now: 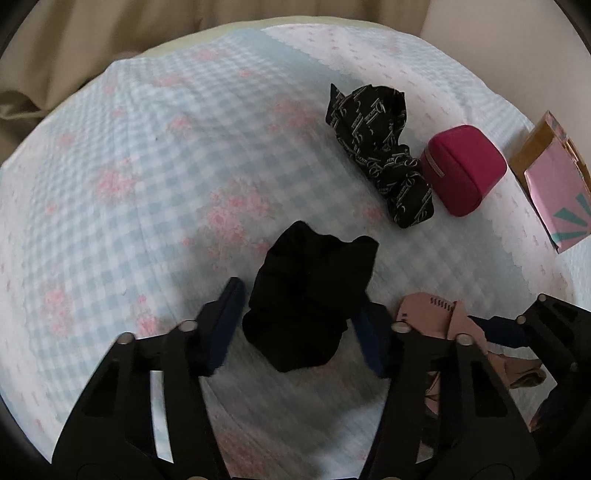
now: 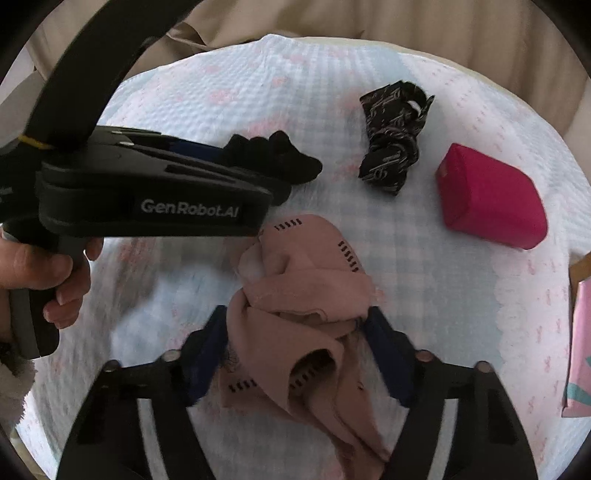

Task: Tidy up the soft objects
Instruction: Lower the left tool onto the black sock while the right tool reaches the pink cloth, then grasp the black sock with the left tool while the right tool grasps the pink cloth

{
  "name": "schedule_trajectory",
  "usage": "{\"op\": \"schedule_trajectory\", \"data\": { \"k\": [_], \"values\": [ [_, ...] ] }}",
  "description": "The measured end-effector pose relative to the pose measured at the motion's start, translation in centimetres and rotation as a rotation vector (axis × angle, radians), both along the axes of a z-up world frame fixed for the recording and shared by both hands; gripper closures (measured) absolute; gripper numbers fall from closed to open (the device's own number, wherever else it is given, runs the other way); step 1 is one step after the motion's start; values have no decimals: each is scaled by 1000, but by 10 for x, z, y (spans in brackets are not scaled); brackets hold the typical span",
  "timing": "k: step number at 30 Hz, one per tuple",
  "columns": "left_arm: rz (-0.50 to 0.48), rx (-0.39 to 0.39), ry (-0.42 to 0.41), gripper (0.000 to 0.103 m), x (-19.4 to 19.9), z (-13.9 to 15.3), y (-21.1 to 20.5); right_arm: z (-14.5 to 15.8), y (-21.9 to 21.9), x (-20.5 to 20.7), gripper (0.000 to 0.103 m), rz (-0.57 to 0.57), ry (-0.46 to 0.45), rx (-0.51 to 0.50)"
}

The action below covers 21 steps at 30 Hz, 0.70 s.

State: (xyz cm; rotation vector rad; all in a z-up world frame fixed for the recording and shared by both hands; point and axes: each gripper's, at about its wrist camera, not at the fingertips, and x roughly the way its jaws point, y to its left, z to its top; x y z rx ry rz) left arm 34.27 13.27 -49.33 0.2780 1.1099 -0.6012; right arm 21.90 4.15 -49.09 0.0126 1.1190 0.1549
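Covering bed: blue-checked floral quilt (image 1: 147,166); beige curtain (image 1: 92,29) behind.

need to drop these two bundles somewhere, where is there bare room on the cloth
The widest bare patch of the checked cloth lies left of the black bundle and the patterned black scarf, out to the cloth's left edge. The right side is crowded: scarf, magenta pouch and pink box sit close together. The pink garment fills the near centre.

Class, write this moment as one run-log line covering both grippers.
left gripper: shut on black cloth | right gripper: shut on pink cloth | patterned scarf, red pouch: untouched
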Motion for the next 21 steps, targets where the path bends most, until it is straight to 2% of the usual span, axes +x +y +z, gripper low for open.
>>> {"op": "schedule_trajectory", "data": {
  "k": [1,4,13,21],
  "values": [
    [-3,0,-7,69,0,0,-1,0,0,1,41,0,-3,-2],
    [8,-7,-2,82,2,0,0,2,0,1,53,9,-13,-11],
    [29,-1,-6,87,4,11,4,13,-2,-3,68,28,-32,-2],
    [71,1,-29,87,-10,33,8,45,-15,-14,70,14,-62,10]
  ]
}}
